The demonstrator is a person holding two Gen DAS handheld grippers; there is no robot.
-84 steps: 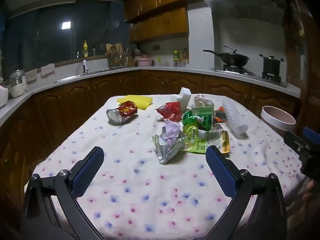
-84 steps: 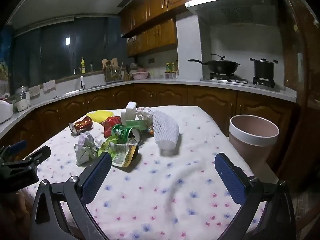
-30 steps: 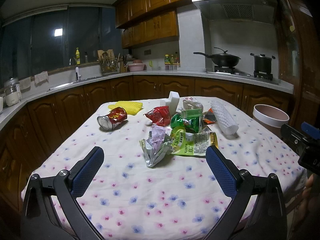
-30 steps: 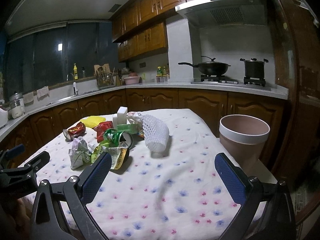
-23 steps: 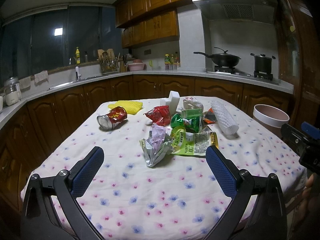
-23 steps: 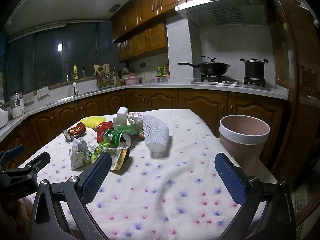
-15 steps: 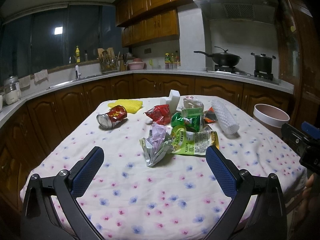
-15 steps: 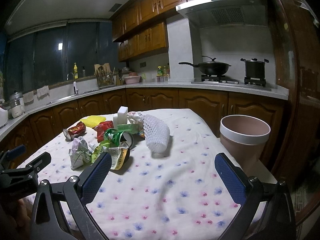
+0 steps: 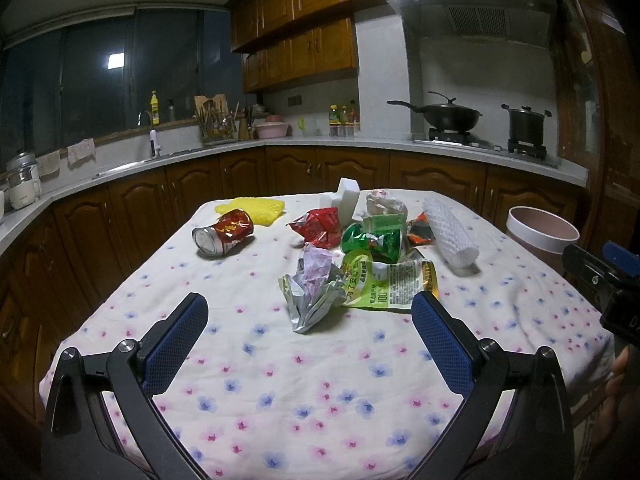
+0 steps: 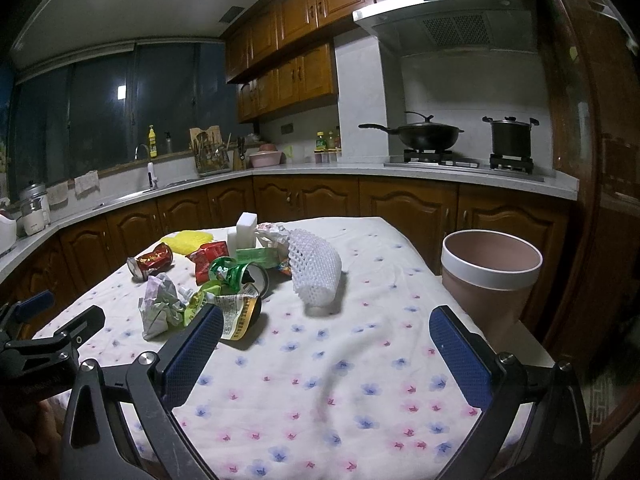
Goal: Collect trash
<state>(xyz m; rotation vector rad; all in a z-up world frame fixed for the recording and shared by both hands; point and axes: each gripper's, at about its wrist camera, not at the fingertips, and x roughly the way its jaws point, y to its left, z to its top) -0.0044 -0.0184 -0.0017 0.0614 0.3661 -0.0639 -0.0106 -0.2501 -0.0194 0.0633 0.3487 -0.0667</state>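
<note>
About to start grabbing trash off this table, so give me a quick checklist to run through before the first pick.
1. Left tool open and holding nothing: ok.
2. Right tool open and holding nothing: ok.
3. Bin upright, mouth open, beside the table's right edge: ok.
4. Crumpled wrapper nearest the left tool, nothing lying on top of it: ok.
5. Foam net sleeve lying apart from the pile, on the bin side: ok.
6. Whether the tipped can has liquid inside: cannot tell.
</note>
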